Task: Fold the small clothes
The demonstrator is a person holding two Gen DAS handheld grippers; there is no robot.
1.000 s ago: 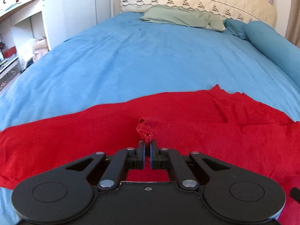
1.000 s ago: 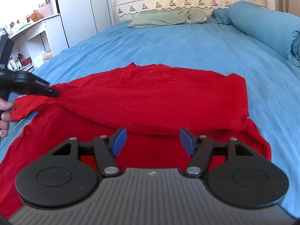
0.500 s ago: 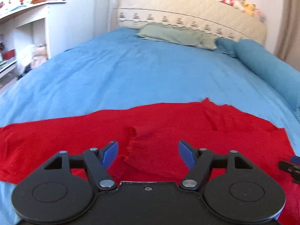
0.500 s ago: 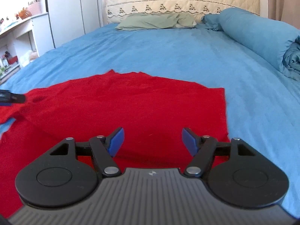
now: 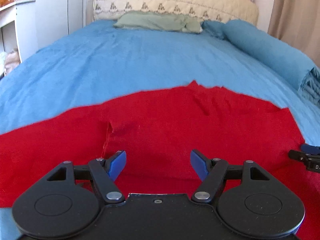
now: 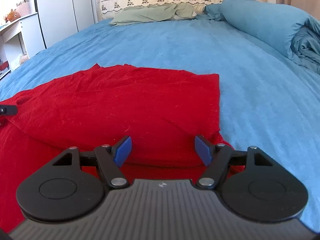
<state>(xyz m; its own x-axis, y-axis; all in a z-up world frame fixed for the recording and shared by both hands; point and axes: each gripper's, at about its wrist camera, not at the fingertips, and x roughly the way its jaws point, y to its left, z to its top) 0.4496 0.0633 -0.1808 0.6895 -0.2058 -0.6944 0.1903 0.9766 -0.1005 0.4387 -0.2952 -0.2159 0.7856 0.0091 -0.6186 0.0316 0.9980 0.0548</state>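
Observation:
A red garment (image 5: 170, 124) lies folded over on itself on the blue bed; in the right wrist view (image 6: 124, 104) its top layer covers the lower one, with a straight right edge. My left gripper (image 5: 158, 163) is open and empty, just above the cloth near a small raised corner (image 5: 109, 134). My right gripper (image 6: 163, 150) is open and empty over the near fold edge. The tip of the right gripper shows at the right edge of the left wrist view (image 5: 306, 156); the left gripper's tip shows at the left edge of the right wrist view (image 6: 8, 110).
The blue bedsheet (image 5: 140, 60) stretches to a cream headboard (image 5: 170, 2). A green pillow (image 6: 152, 14) lies at the head. A rolled blue duvet (image 6: 270, 24) lies along the right side. White shelves and a wardrobe (image 6: 58, 14) stand to the left.
My left gripper let go of the red sleeve corner and opened, then pulled back; the corner dropped flat onto the garment. My right gripper stayed open and drifted slightly over the fold.

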